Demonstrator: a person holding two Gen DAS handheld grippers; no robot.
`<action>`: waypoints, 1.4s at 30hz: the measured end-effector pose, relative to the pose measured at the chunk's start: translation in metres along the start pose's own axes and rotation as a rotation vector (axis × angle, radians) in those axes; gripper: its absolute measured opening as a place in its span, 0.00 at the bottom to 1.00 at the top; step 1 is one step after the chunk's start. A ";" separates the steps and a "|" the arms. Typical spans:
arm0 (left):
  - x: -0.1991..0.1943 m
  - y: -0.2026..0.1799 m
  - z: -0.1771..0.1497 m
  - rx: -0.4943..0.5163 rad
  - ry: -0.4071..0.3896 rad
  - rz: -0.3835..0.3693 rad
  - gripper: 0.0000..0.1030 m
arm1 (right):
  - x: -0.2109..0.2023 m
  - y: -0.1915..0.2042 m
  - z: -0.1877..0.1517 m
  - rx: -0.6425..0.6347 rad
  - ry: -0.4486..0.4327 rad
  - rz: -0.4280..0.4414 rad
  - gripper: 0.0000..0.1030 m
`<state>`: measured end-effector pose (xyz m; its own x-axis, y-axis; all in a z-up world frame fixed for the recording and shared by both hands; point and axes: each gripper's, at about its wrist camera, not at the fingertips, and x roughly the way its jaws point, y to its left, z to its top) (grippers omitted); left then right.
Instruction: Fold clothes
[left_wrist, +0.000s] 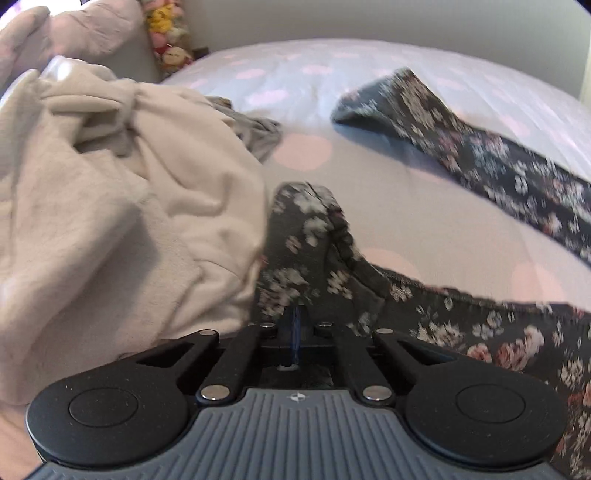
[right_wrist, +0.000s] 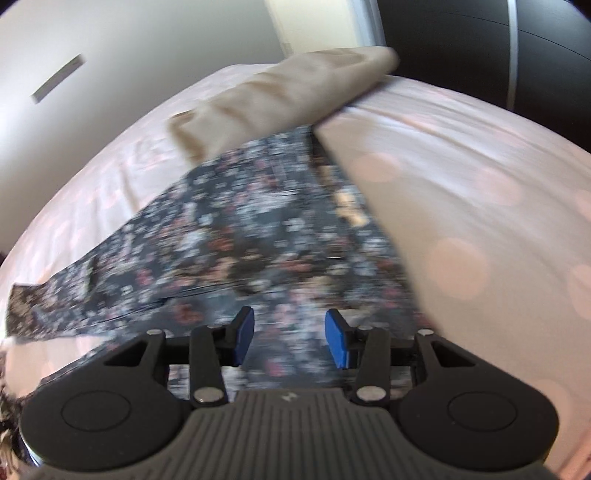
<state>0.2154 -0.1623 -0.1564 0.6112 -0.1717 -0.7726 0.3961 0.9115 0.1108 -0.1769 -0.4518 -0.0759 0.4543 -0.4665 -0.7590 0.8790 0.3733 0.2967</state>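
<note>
A dark floral garment (left_wrist: 306, 251) lies spread over the bed, one long part (left_wrist: 480, 155) trailing off to the right. My left gripper (left_wrist: 295, 317) is shut on a bunched edge of it, and the cloth stands up in a fold just beyond the tips. In the right wrist view the same floral garment (right_wrist: 240, 229) stretches away, blurred. My right gripper (right_wrist: 290, 332) hovers over it, open, its blue pads (right_wrist: 243, 336) apart with nothing pinched between them.
A crumpled cream garment pile (left_wrist: 110, 203) fills the left, with a grey garment (left_wrist: 258, 129) behind it. The bed sheet (left_wrist: 406, 206) is pale with pink dots. A beige cloth (right_wrist: 280, 96) lies at the far end. Plush toys (left_wrist: 168, 33) sit by the wall.
</note>
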 end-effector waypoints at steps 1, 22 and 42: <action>-0.004 0.004 0.002 -0.018 -0.020 0.014 0.00 | 0.002 0.009 -0.001 -0.010 0.002 0.017 0.47; -0.005 -0.041 -0.006 0.190 -0.148 -0.099 0.46 | 0.048 0.101 -0.035 -0.206 0.081 0.110 0.59; -0.033 0.015 0.004 -0.014 -0.227 -0.005 0.03 | 0.057 0.103 -0.037 -0.227 0.093 0.154 0.59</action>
<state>0.2043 -0.1444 -0.1267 0.7484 -0.2545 -0.6125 0.3907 0.9154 0.0971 -0.0655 -0.4103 -0.1099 0.5554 -0.3187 -0.7681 0.7411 0.6086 0.2834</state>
